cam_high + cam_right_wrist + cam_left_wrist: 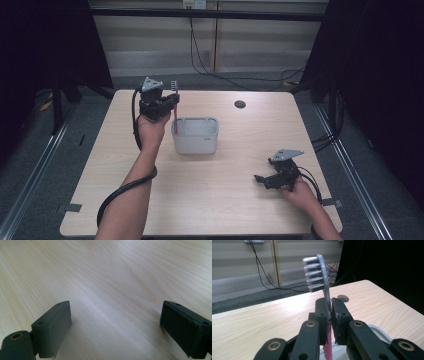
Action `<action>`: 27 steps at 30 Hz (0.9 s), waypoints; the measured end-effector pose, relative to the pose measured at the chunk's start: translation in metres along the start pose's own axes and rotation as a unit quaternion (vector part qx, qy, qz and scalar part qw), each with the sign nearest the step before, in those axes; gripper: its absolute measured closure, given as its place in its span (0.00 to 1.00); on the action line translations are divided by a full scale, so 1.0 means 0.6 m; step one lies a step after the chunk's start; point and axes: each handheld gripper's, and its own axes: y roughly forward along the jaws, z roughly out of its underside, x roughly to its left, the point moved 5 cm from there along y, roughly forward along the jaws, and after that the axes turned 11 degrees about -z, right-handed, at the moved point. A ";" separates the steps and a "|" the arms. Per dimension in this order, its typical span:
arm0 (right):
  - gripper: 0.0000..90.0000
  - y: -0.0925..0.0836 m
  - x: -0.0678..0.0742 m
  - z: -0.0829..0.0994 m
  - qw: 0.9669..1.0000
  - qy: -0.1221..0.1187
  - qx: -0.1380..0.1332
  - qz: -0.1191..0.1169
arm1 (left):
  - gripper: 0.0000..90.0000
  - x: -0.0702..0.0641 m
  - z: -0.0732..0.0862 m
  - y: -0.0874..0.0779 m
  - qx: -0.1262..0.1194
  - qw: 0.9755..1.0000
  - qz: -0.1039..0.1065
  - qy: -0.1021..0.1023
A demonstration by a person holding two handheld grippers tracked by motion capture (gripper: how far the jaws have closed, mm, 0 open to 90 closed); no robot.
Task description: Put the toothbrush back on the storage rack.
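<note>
- Left gripper had its jaws clamped on a toothbrush, bristles up, pink handle hanging toward the white bin just below it, likely lined up for dropping in.
- Right gripper rested wide apart and empty on the table, well clear.

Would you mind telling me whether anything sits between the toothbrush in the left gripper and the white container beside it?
Nothing visible does. The left gripper is shut on the toothbrush, held upright with its pink handle reaching down at the near-left rim of the white container, whose top is open.
</note>
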 end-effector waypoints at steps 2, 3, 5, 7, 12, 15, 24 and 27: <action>0.11 0.000 0.000 0.000 1.000 0.000 0.000 0.000 | 0.94 0.000 0.001 0.000 0.000 1.000 -0.001 0.001; 0.11 0.000 0.000 0.000 1.000 0.000 0.000 0.000 | 0.94 0.001 0.003 0.000 0.000 1.000 -0.002 0.002; 0.11 0.000 0.000 0.000 1.000 0.000 0.000 0.000 | 0.94 0.001 0.007 0.001 0.001 1.000 -0.003 -0.001; 0.11 0.000 0.000 0.000 1.000 0.000 0.000 0.000 | 0.94 0.001 0.009 0.002 0.001 1.000 -0.004 -0.002; 0.11 0.000 0.000 0.000 1.000 0.000 0.000 0.000 | 0.93 -0.001 0.013 0.002 0.001 1.000 -0.003 -0.002; 0.11 0.000 0.000 0.000 1.000 0.000 0.000 0.000 | 0.93 -0.002 0.017 0.003 0.002 1.000 -0.004 -0.004; 0.11 0.000 0.000 0.000 1.000 0.000 0.000 0.000 | 0.93 0.000 0.034 0.004 0.008 1.000 -0.005 -0.004; 0.11 0.000 0.000 0.000 1.000 0.000 0.000 0.000 | 0.93 0.000 0.041 0.005 0.010 1.000 -0.003 -0.007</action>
